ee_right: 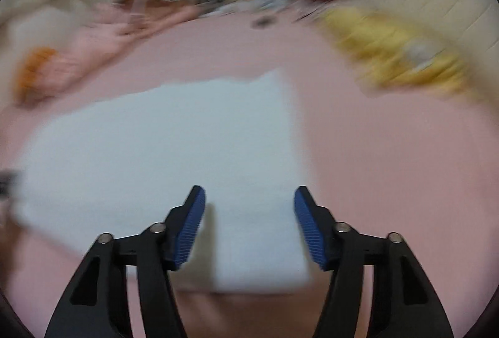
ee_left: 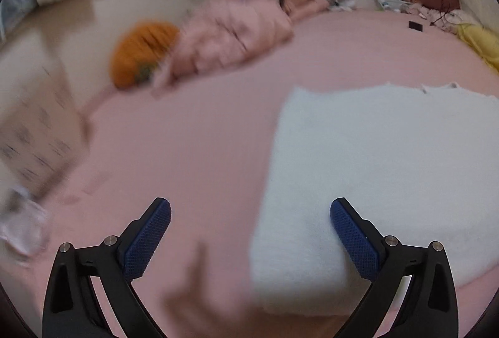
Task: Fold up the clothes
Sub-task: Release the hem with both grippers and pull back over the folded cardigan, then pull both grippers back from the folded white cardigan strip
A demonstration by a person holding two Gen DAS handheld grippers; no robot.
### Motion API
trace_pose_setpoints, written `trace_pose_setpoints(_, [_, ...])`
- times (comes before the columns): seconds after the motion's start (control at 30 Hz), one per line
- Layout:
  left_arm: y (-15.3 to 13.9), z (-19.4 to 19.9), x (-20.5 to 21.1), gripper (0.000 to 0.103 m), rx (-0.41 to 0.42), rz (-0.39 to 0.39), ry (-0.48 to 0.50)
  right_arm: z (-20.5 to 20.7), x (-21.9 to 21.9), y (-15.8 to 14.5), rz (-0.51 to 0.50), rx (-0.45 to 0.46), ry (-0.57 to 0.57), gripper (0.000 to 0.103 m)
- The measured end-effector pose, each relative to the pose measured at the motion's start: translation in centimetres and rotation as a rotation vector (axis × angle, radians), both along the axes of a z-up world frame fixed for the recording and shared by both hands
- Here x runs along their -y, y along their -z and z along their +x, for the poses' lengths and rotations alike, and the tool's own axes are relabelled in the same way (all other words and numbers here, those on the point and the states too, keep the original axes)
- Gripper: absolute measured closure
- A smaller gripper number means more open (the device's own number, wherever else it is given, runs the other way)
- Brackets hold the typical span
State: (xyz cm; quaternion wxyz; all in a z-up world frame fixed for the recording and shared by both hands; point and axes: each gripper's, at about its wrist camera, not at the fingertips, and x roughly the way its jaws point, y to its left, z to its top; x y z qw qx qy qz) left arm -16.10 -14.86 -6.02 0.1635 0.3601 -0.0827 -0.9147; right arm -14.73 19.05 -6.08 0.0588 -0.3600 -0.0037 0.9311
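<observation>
Both the left gripper (ee_left: 250,210) and right gripper (ee_right: 249,197) were open, empty over the white garment (ee_right: 162,144); best to pinch near corners squarely.

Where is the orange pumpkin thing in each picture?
Left wrist view: the pumpkin is at upper left, beside the crumpled pink quilt.
Right wrist view: the pumpkin is a blurred orange patch at the far left edge, again by the quilt.
Shared landmark: the white cloth lying flat on the pink sheet, right of the pumpkin in both views.
</observation>
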Motion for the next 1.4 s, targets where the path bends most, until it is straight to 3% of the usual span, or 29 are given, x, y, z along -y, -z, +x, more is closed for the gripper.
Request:
trace_pose_setpoints(0.07, [-0.6,0.6,-2.1,0.000,-0.023,0.120,0.126,0.5,1.8,-0.2,-0.066,-0.014,-0.107,0.032])
trace_pose_setpoints(0.17, [1.6,-0.3,-4.0,0.000,0.085,0.109,0.143,-0.2,3.5,2.2,-0.113,0.093,-0.183,0.028])
trace_pose_setpoints(0.27, [3.5,-0.6,-1.5,0.000,0.149,0.193,0.079,0.3,1.0,3.7,-0.143,0.118,-0.133,0.029])
trace_pose_setpoints(0.3, [3.1,-0.4,0.0,0.000,0.140,0.166,-0.004,0.6,-0.3,3.3,-0.162,0.102,-0.095,0.030])
trace_pose_setpoints(0.37, [1.3,-0.4,1.3,0.000,0.080,0.067,-0.130,0.9,-1.6,1.4,-0.081,0.065,0.034,0.029])
trace_pose_setpoints(0.4, [-0.3,-0.5,1.1,0.001,-0.002,0.095,-0.141,0.6,-2.0,0.2,-0.041,0.028,0.090,0.029])
trace_pose_setpoints(0.47, [-3.3,-1.1,0.5,0.001,-0.137,0.171,-0.142,-1.5,-1.6,-1.7,-0.079,-0.031,0.078,0.029])
trace_pose_setpoints(0.53, [-3.8,-5.3,-1.6,0.001,-0.071,0.374,-0.010,-5.3,0.3,-2.7,-0.150,-0.020,-0.023,0.029])
trace_pose_setpoints(0.6, [-2.1,-9.1,-4.2,0.001,0.056,0.412,0.064,-8.5,2.4,-2.1,-0.158,0.004,-0.114,0.029])
trace_pose_setpoints(0.7, [3.1,-12.4,-9.3,0.000,0.208,0.297,0.149,-11.8,4.5,1.4,-0.054,0.074,-0.190,0.028])
trace_pose_setpoints(0.73, [4.8,-12.6,-10.7,0.000,0.232,0.204,0.182,-12.5,4.6,2.9,-0.029,0.107,-0.212,0.028])
trace_pose_setpoints(0.77, [5.0,-12.6,-11.2,0.000,0.194,0.155,0.217,-12.6,3.9,3.6,-0.032,0.114,-0.225,0.028])
trace_pose_setpoints(0.83, [4.1,-12.6,-10.6,0.000,0.182,0.142,0.245,-12.2,1.8,3.2,-0.043,0.069,-0.185,0.028])
trace_pose_setpoints(0.9, [2.2,-11.2,-9.1,0.000,0.107,0.116,0.192,-12.3,-1.8,2.4,0.014,0.060,0.017,0.027])
trace_pose_setpoints(0.97, [1.7,-10.3,-7.2,0.000,0.056,0.115,0.141,-11.8,-3.7,2.5,-0.015,0.067,0.045,0.027])
trace_pose_setpoints(1.03, [4.4,-11.0,-5.1,0.000,0.185,0.141,0.090,-11.3,-5.0,3.0,-0.068,0.077,0.015,0.027])
trace_pose_setpoints(1.1, [5.2,-10.4,-4.6,0.000,0.167,0.169,0.139,-11.0,-6.6,3.5,-0.129,0.095,0.009,0.025])
trace_pose_setpoints(1.17, [4.8,-10.5,-5.3,0.000,0.193,0.113,0.162,-11.1,-8.8,3.7,-0.180,0.129,0.099,0.021])
trace_pose_setpoints(1.23, [3.2,-9.7,-5.4,0.000,0.179,0.010,0.128,-10.1,-9.5,1.9,-0.070,0.125,0.221,0.021])
trace_pose_setpoints(1.3, [1.3,-8.1,-5.4,0.000,0.149,-0.099,0.085,-8.4,-8.4,0.1,0.073,0.093,0.256,0.021])
trace_pose_setpoints(1.4, [-0.6,-4.4,-4.1,0.000,0.152,-0.067,0.062,-4.4,-5.7,-2.4,0.134,0.034,0.137,0.021])
